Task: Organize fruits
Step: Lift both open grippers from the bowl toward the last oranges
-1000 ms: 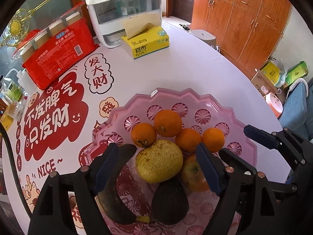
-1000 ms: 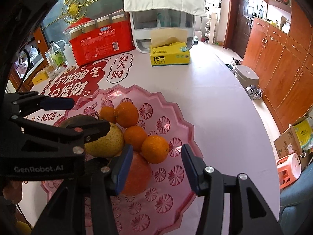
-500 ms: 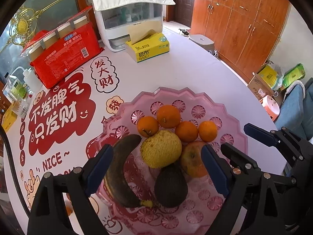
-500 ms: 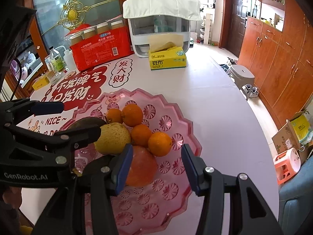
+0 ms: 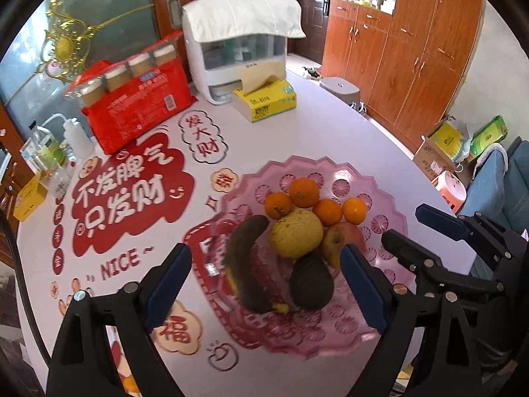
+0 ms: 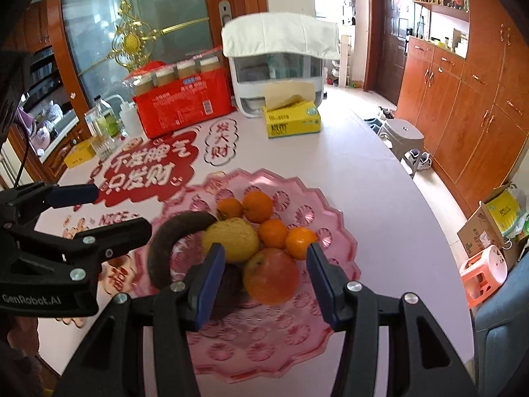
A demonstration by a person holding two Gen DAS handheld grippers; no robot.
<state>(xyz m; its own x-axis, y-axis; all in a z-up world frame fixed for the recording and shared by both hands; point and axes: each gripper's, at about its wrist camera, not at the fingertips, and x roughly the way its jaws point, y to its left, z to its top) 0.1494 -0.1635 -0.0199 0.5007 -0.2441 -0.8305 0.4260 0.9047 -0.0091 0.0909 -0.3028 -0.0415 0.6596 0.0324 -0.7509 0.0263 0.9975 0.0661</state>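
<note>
We see the left claw (image 5: pixel 264 284) spread wide above the near rim of the pink tray (image 5: pixel 390 198); its jaws have just been opening, and nothing is gripped or touched between them. The right claw (image 6: pixel 263 284) stands partly open, also empty, hanging over the apple (image 6: pixel 271 274) without contact. All fruit lies in the tray on the tabletop (image 5: pixel 330 132). We count four small oranges (image 5: pixel 304 192), smooth and round, in a row at the far side; one yellow pear (image 5: pixel 296 236), rough-skinned, in the middle; one reddish apple; one dark avocado (image 5: pixel 310 283), matte and egg-shaped; one overripe banana (image 5: pixel 244 264), curved, mostly brown with a yellow tip. The tray is translucent plastic with a scalloped edge and pressed rosette pattern. The pear touches the oranges, the apple and the avocado.
</note>
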